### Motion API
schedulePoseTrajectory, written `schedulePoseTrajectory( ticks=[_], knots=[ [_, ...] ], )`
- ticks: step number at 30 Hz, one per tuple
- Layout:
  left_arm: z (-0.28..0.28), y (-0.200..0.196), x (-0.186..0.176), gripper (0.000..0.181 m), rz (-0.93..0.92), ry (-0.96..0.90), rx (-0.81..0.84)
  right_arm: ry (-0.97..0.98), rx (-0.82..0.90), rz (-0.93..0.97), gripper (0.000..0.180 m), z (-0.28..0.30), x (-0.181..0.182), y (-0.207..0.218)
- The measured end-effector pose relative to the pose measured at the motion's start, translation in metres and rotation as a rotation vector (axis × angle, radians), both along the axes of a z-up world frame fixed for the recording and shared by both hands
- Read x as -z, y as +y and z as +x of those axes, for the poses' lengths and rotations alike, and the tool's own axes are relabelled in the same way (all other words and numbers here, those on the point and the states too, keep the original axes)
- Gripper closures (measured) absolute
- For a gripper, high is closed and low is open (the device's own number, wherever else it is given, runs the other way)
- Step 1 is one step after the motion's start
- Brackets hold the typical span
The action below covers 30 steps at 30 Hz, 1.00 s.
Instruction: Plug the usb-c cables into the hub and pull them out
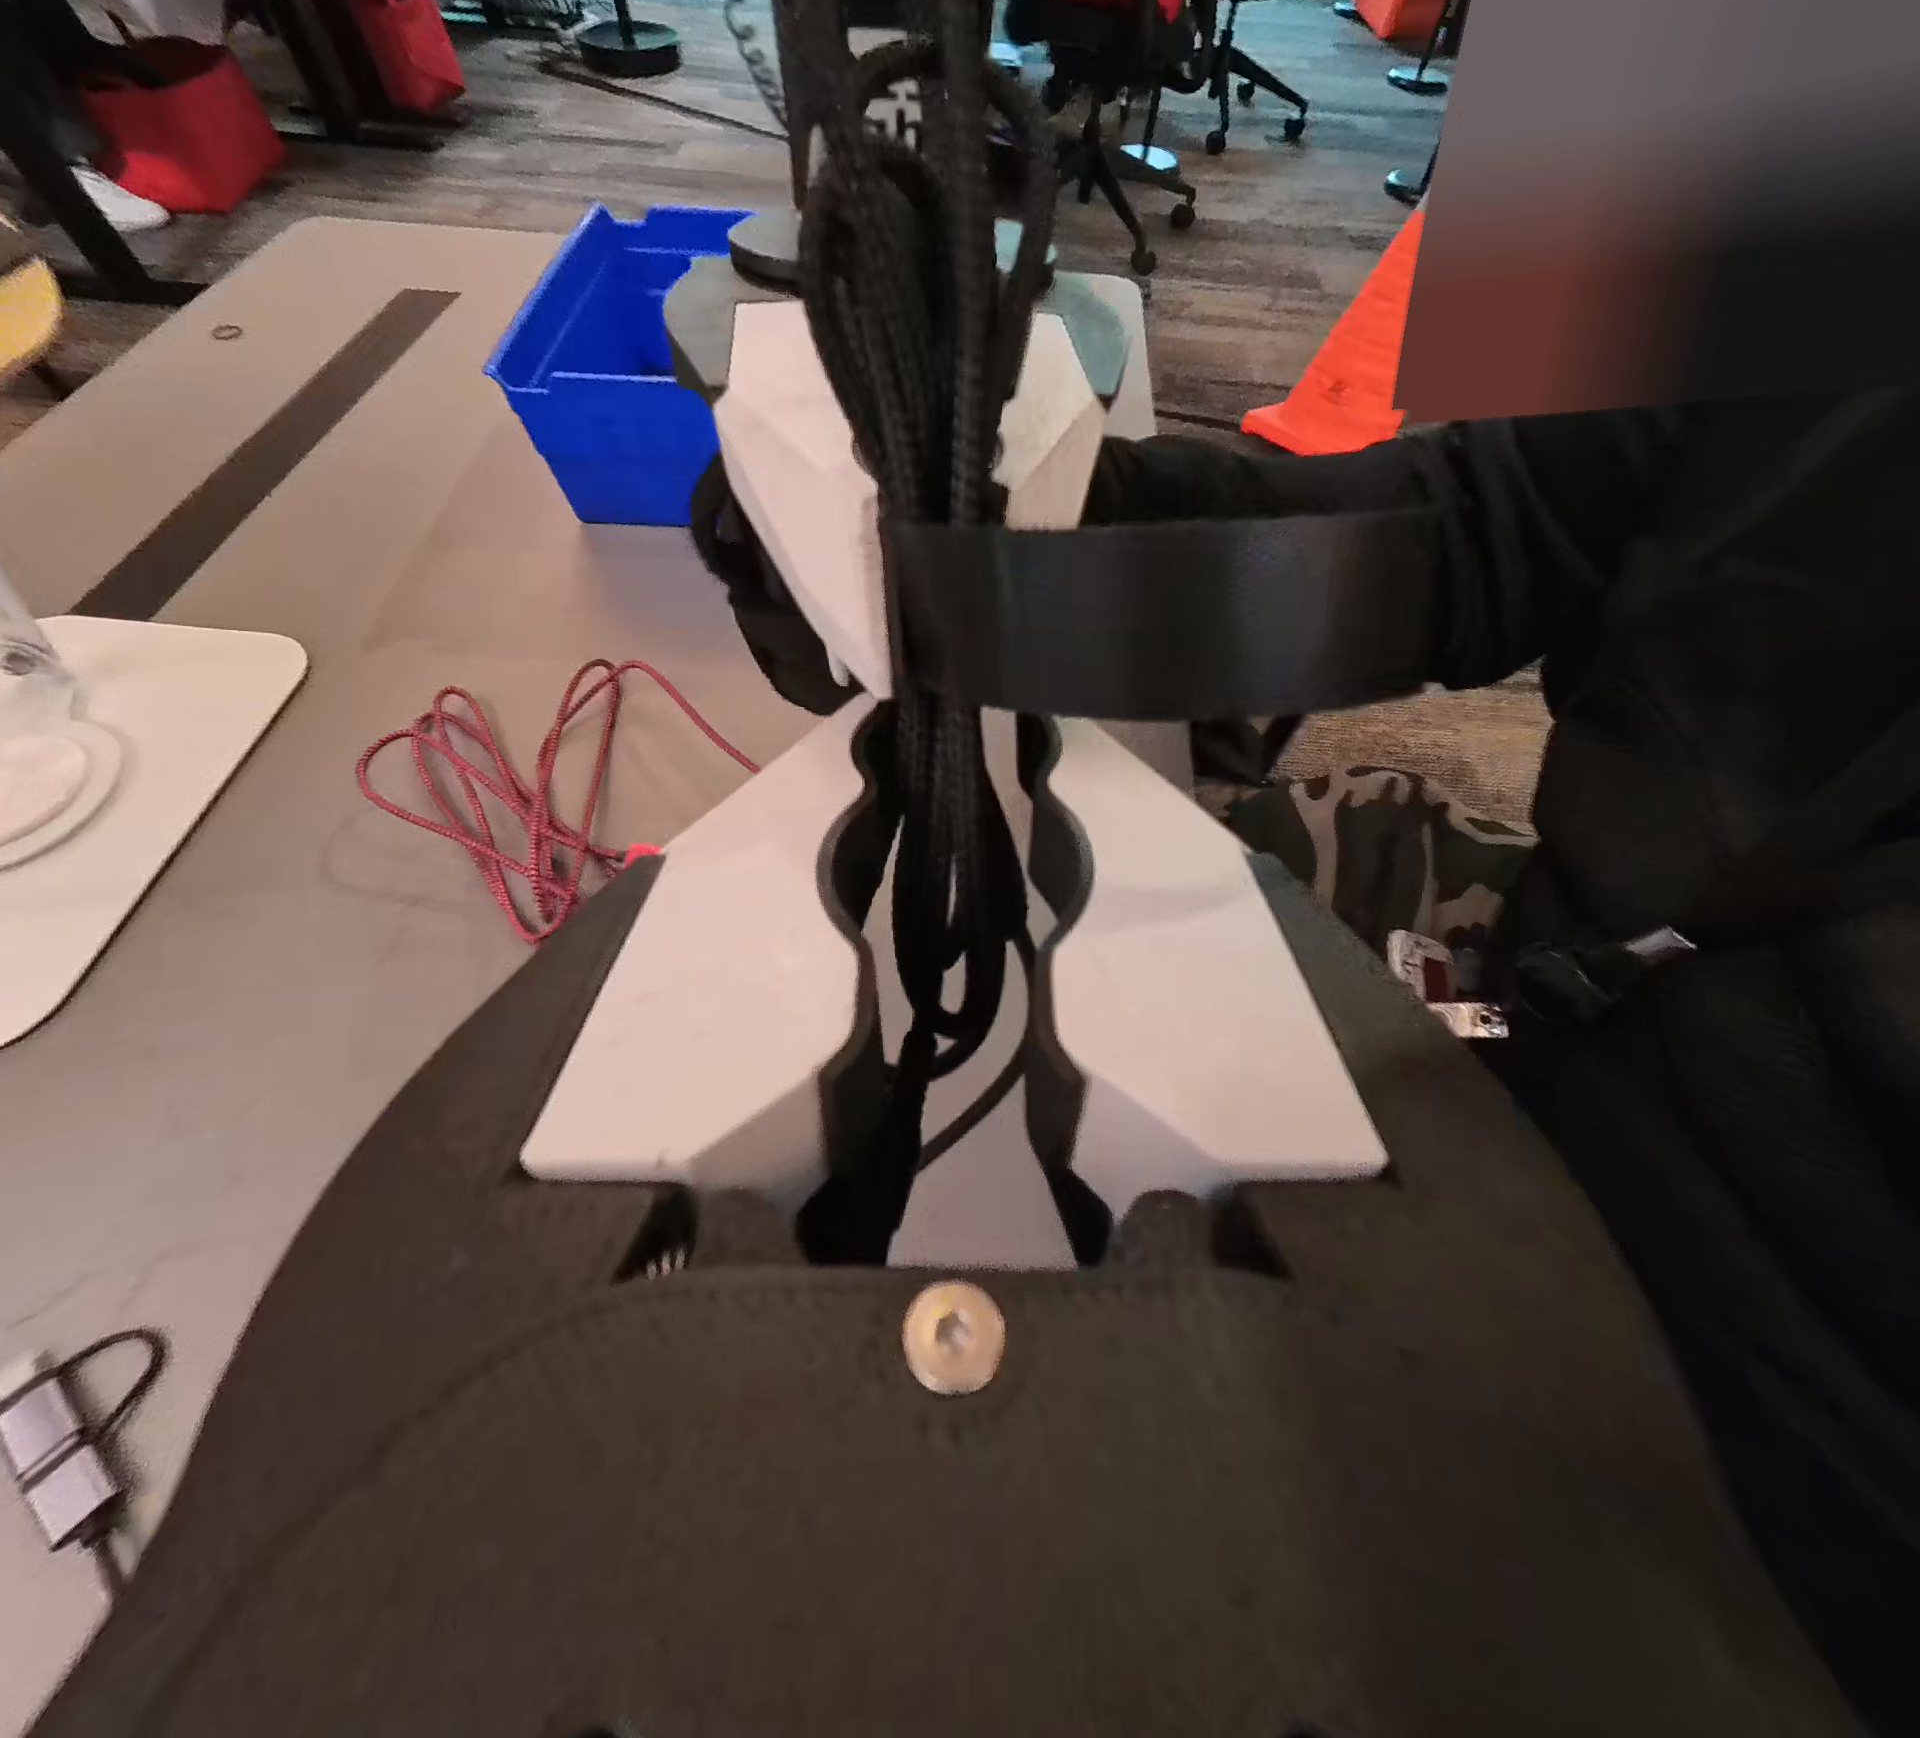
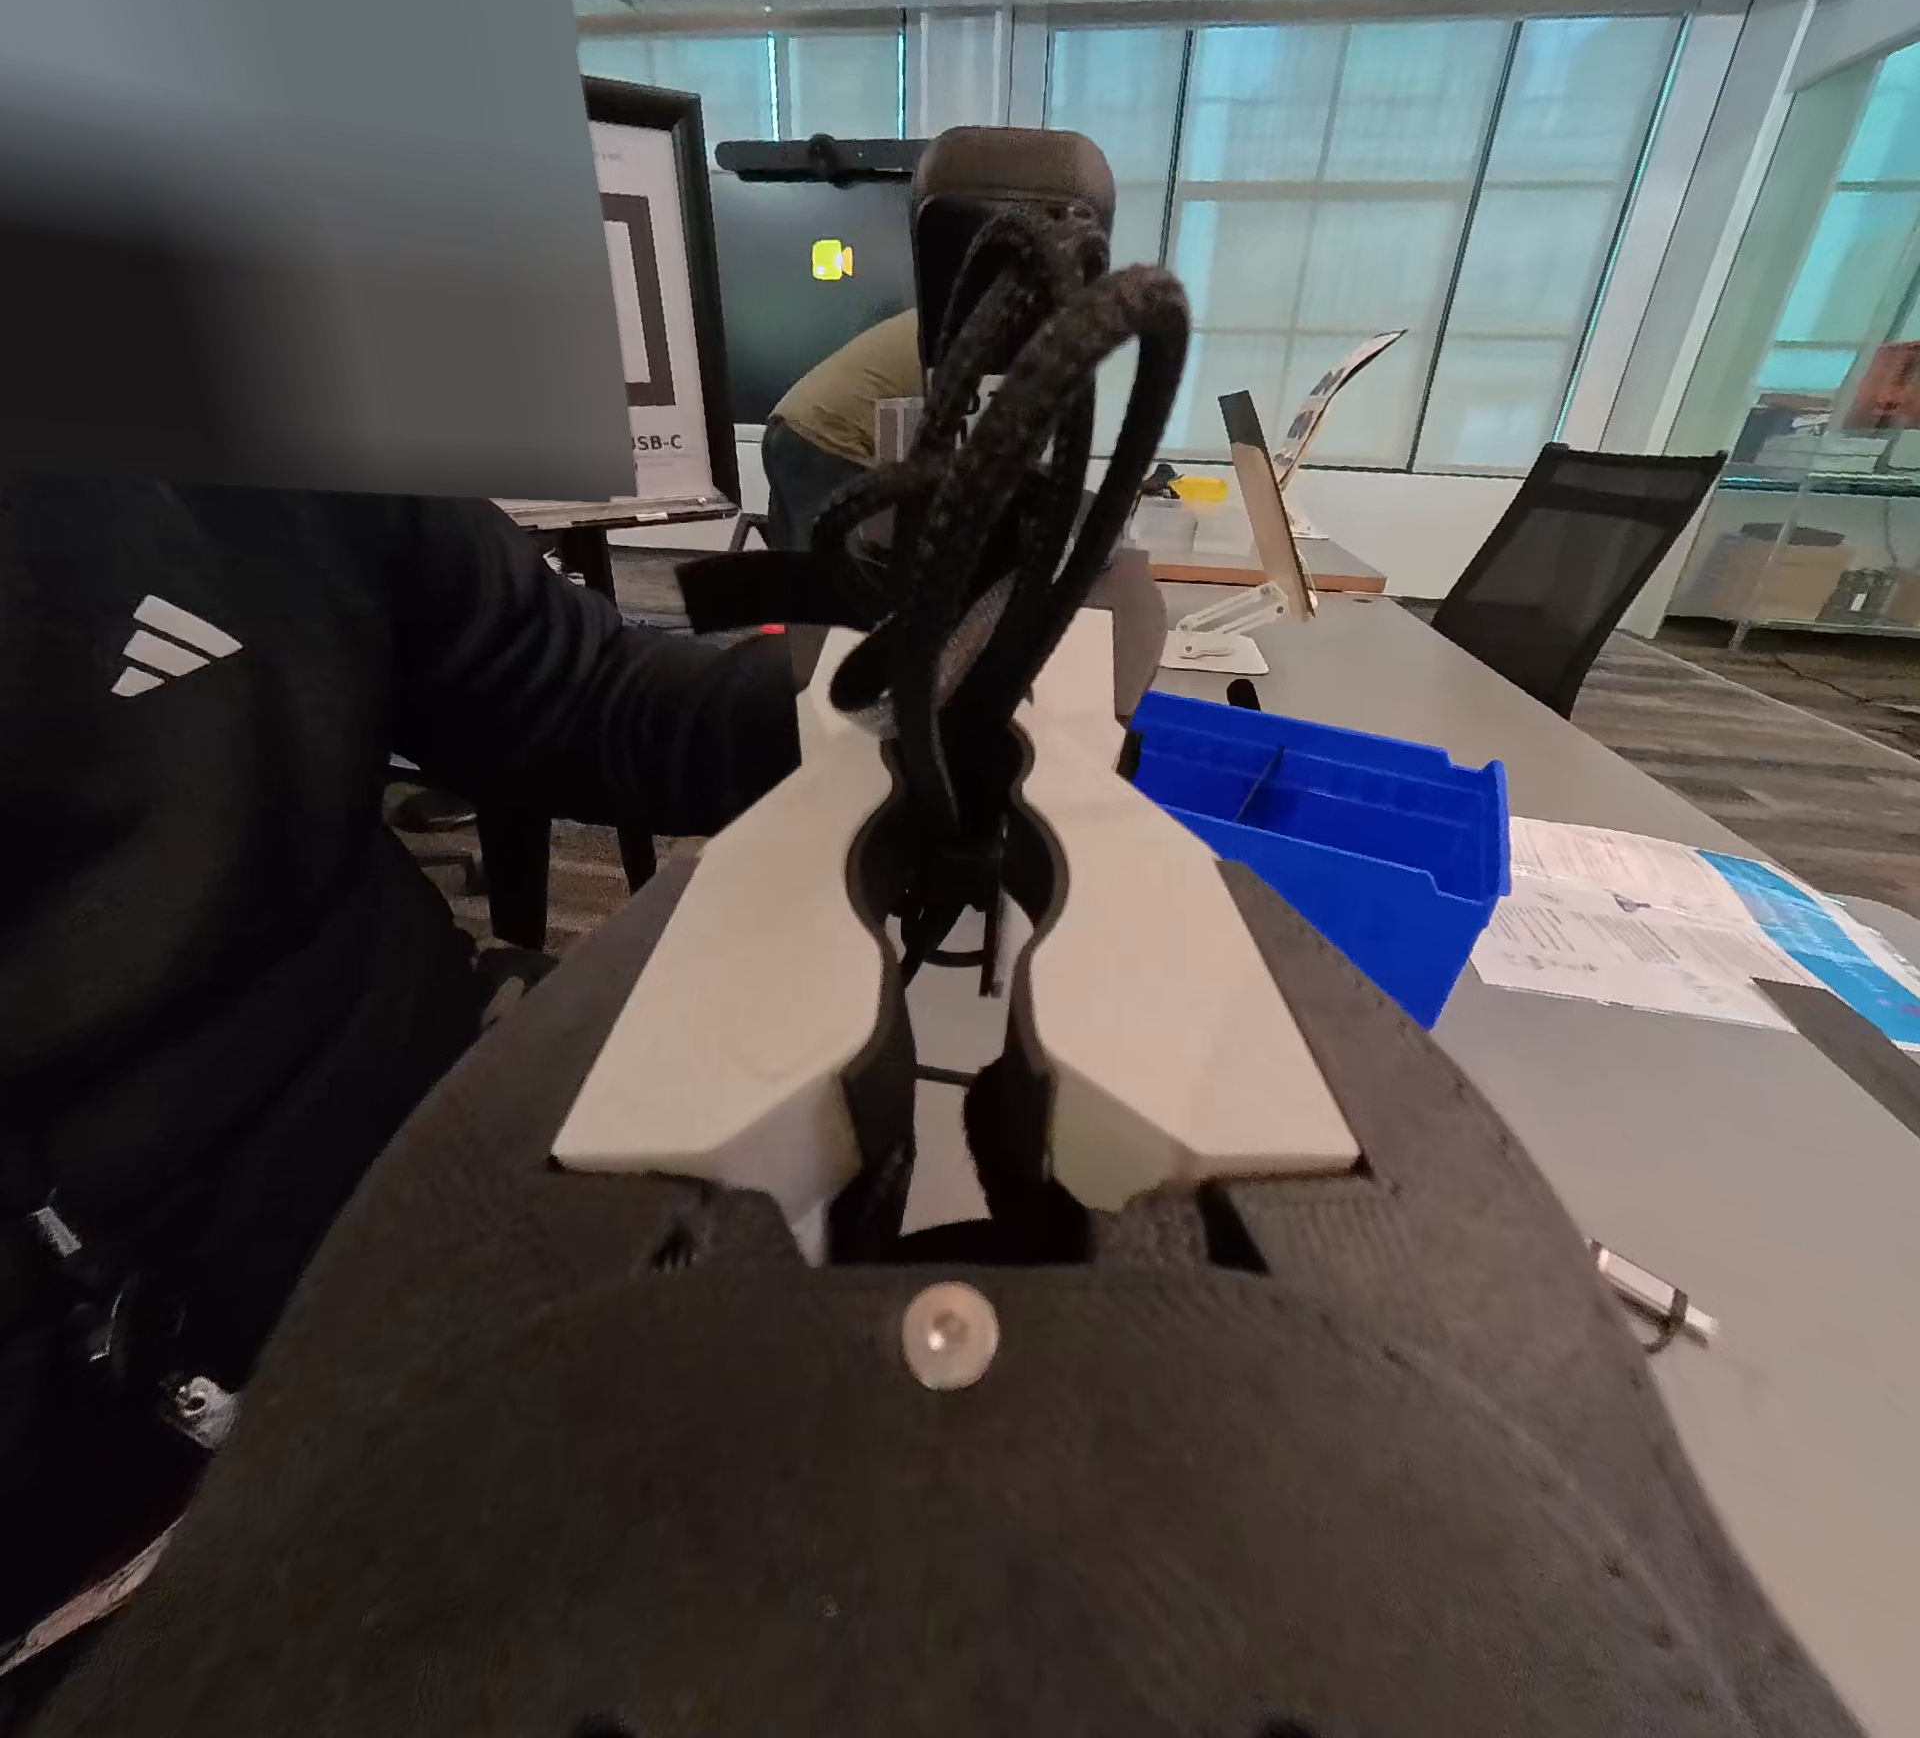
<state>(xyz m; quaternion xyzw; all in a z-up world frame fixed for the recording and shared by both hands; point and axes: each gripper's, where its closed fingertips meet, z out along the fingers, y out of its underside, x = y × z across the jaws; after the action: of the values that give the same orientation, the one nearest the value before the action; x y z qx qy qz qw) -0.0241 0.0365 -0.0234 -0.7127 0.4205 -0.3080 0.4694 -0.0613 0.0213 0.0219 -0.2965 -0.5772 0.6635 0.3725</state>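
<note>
Both my grippers, left [image 1: 951, 753] and right [image 2: 956, 753], pinched the upright black cable bundle [image 1: 925, 400] from opposite sides. Its strap [image 1: 1143, 613] lay nearer my left; the hub [image 1: 57, 1470] sat near-left.

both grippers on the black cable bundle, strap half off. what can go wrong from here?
1. Both grippers, left and right, pinch the same black cable bundle; pulling apart could strain it.
2. The strap sticks out loose; the coils may spill and tangle.
3. The red cable and hub lie below; dropped loops could snag them.
</note>
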Motion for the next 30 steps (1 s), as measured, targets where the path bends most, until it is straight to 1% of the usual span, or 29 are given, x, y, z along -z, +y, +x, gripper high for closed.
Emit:
schedulePoseTrajectory(
  ticks=[2,5,6,10,11,12,13,14,15,16,18,20,23,24,27,30],
  knots=[
    [0.000,-0.005,0.000,0.152,-0.049,-0.037,0.041,-0.001,-0.002,-0.005,0.172,0.000,0.001,0.000],
    [-0.003,-0.014,0.002,0.129,-0.140,-0.072,0.108,0.011,-0.014,-0.050,0.172,0.003,0.001,0.005],
    [-0.006,-0.015,0.001,0.124,-0.153,-0.083,0.117,0.017,-0.015,-0.066,0.172,0.005,0.000,0.007],
    [-0.025,-0.023,-0.009,0.111,-0.229,-0.159,0.172,0.035,-0.016,-0.117,0.171,0.012,-0.002,0.020],
    [-0.031,-0.024,-0.013,0.114,-0.241,-0.184,0.186,0.036,-0.019,-0.122,0.171,0.013,-0.002,0.022],
    [-0.038,-0.016,-0.022,0.120,-0.208,-0.222,0.146,0.032,-0.021,-0.124,0.171,0.014,-0.001,0.023],
    [-0.044,-0.014,-0.037,0.130,-0.173,-0.291,0.139,0.022,-0.015,-0.115,0.171,0.014,0.001,0.024],
    [-0.047,-0.012,-0.049,0.135,-0.152,-0.344,0.141,0.014,-0.014,-0.106,0.171,0.014,0.002,0.025],
    [-0.051,-0.004,-0.053,0.142,-0.122,-0.331,0.091,0.013,-0.015,-0.107,0.171,0.014,0.002,0.026],
    [-0.050,0.003,-0.053,0.153,-0.092,-0.293,0.057,0.009,-0.016,-0.109,0.171,0.014,0.002,0.027],
    [-0.039,0.008,-0.057,0.158,-0.067,-0.262,0.066,-0.007,-0.012,-0.091,0.171,0.013,0.004,0.027],
    [-0.029,0.020,-0.053,0.163,-0.046,-0.189,0.041,-0.018,-0.011,-0.083,0.172,0.011,0.004,0.027],
    [-0.016,0.025,-0.046,0.170,-0.061,-0.159,0.066,-0.030,0.002,-0.069,0.172,0.011,0.005,0.027],
    [-0.012,0.023,-0.046,0.176,-0.060,-0.163,0.086,-0.036,0.007,-0.063,0.171,0.011,0.006,0.028],
    [-0.009,0.020,-0.048,0.172,-0.060,-0.183,0.106,-0.047,0.022,-0.062,0.172,0.014,0.009,0.032],
    [-0.005,0.021,-0.042,0.167,-0.062,-0.155,0.109,-0.058,0.028,-0.054,0.171,0.014,0.011,0.032]
  ],
)
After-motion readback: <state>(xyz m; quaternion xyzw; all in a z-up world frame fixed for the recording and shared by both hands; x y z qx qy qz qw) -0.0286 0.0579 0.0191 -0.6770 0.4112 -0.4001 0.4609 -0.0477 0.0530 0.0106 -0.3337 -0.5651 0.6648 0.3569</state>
